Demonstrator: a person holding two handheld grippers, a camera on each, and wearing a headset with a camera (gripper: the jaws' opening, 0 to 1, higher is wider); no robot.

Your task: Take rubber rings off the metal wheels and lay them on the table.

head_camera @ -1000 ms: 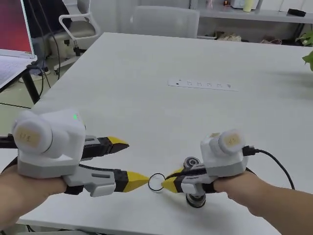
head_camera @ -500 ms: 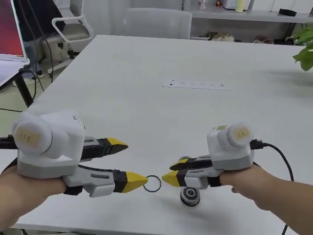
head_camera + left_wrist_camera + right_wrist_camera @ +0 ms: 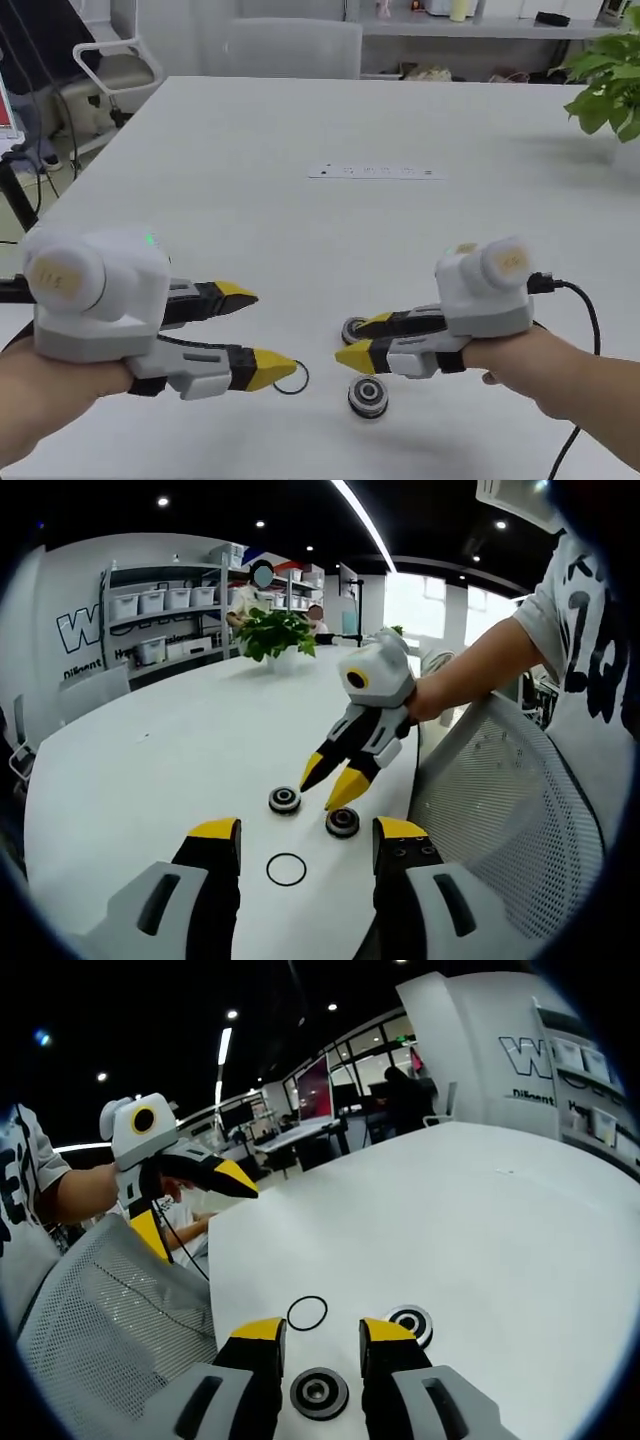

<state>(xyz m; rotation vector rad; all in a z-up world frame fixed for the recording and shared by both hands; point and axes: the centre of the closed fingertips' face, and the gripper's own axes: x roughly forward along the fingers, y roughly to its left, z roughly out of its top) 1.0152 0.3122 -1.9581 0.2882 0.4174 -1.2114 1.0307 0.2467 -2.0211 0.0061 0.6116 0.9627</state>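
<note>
A ring (image 3: 290,377) is laid flat on the desk (image 3: 300,230), at 9 o'clock of the nearer wheel (image 3: 367,396), which is set axle-up. The left hand-held gripper (image 3: 272,332) and right hand-held gripper (image 3: 357,339) are held open, empty.

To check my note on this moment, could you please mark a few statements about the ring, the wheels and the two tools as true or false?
1. A rubber ring lies loose on the table. True.
2. The right tool is shut on a metal wheel. False: its jaws stand apart and hold nothing.
3. Two wheels sit on the table, the nearer wheel and the farther wheel. True.
4. The left tool grips the ring. False: its jaws are open, and the ring lies free on the table by its lower tip.
</note>
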